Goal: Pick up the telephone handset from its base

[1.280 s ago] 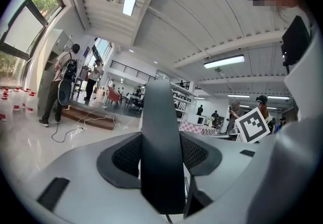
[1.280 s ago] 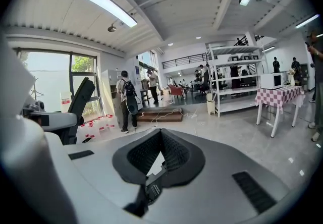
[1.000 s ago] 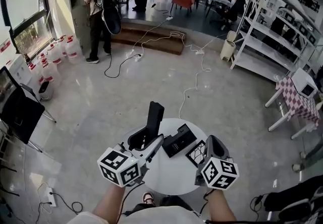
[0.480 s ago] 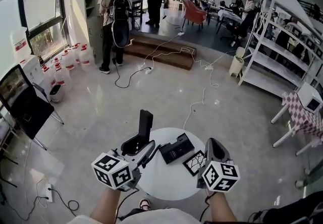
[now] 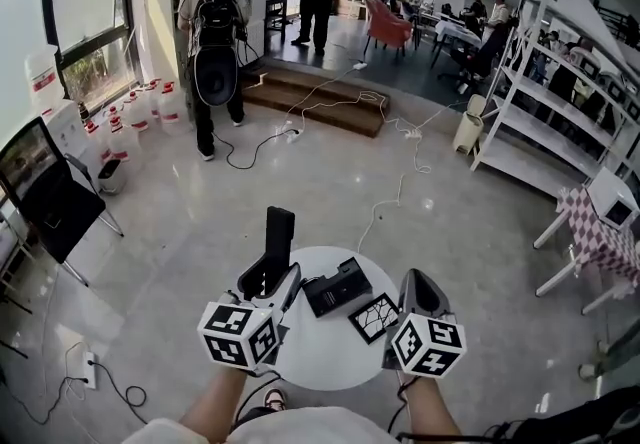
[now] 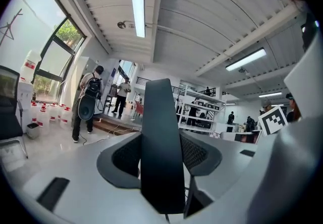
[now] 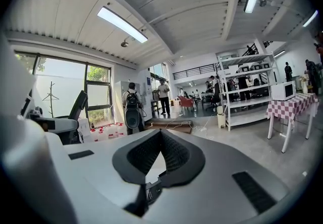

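Note:
My left gripper [image 5: 270, 284] is shut on the black telephone handset [image 5: 273, 248]. It holds the handset upright, in the air over the left edge of the round white table [image 5: 322, 356]. In the left gripper view the handset [image 6: 161, 152] stands as a tall dark bar pressed between both pads. The black telephone base [image 5: 337, 287] lies on the table to the right of the handset, with nothing resting on it. My right gripper [image 5: 421, 284] hovers over the table's right side, its jaws together and empty. In the right gripper view its fingertips [image 7: 160, 134] meet with nothing between them.
A black square card with white web lines [image 5: 375, 317] lies on the table beside the base. A black folding chair [image 5: 45, 200] stands at the left. A person with a backpack [image 5: 215, 42] stands beyond, near floor cables [image 5: 390, 112]. White shelving [image 5: 540, 82] and a checkered table [image 5: 598, 222] are at the right.
The handset in my left gripper has swung a little to the left and stands more upright. My right gripper has risen slightly. The person with the backpack has shifted.

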Action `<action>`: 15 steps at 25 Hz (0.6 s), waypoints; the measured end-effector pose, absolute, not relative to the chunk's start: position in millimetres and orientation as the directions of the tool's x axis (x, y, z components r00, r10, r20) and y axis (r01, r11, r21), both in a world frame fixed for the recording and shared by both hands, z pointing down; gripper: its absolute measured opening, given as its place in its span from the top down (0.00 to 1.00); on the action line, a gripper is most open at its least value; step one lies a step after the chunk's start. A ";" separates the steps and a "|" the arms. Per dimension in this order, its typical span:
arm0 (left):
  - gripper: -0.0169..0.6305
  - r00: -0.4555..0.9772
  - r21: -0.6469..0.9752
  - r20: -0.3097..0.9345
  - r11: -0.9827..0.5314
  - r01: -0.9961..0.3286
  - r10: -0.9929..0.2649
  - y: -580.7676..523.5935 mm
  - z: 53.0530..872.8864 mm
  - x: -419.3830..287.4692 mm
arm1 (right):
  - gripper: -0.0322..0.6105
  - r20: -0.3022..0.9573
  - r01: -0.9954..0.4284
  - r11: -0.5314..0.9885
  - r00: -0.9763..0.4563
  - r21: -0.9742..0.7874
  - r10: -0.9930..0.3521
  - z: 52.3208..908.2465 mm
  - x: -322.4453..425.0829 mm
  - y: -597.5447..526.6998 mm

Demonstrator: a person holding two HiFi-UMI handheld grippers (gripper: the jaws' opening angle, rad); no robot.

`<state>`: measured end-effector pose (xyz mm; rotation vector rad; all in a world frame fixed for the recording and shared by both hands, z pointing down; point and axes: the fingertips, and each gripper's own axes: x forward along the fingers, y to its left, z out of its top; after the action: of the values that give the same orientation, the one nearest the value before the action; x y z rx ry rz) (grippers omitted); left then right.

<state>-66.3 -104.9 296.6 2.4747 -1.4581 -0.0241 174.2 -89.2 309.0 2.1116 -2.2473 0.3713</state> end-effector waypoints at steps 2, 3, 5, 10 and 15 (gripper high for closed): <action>0.61 0.499 0.225 0.128 -0.465 -0.856 -0.857 -104.3 297.2 -62.1 | 0.91 0.193 -0.988 0.047 -0.076 -0.149 -0.978 310.6 174.0 -88.4; 0.61 0.500 0.222 0.129 -0.467 -0.856 -0.856 -104.7 297.7 -60.3 | 0.91 0.194 -0.987 0.048 -0.077 -0.151 -0.978 311.9 173.9 -88.6; 0.61 0.500 0.217 0.132 -0.468 -0.857 -0.856 -107.1 298.7 -57.2 | 0.91 0.195 -0.987 0.052 -0.082 -0.152 -0.977 314.0 172.7 -90.4; 0.61 0.507 0.213 0.133 -0.475 -0.854 -0.851 -111.7 297.2 -54.9 | 0.91 0.207 -0.992 0.055 -0.078 -0.115 -0.975 314.6 169.4 -93.1; 0.61 0.513 0.213 0.140 -0.480 -0.851 -0.847 -114.5 298.6 -50.6 | 0.91 0.212 -0.992 0.049 -0.073 -0.115 -0.975 315.2 173.6 -92.6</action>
<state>-50.6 -114.5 298.6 2.5018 -1.4347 0.0223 173.6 -92.6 315.2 2.0860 -2.2187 0.3535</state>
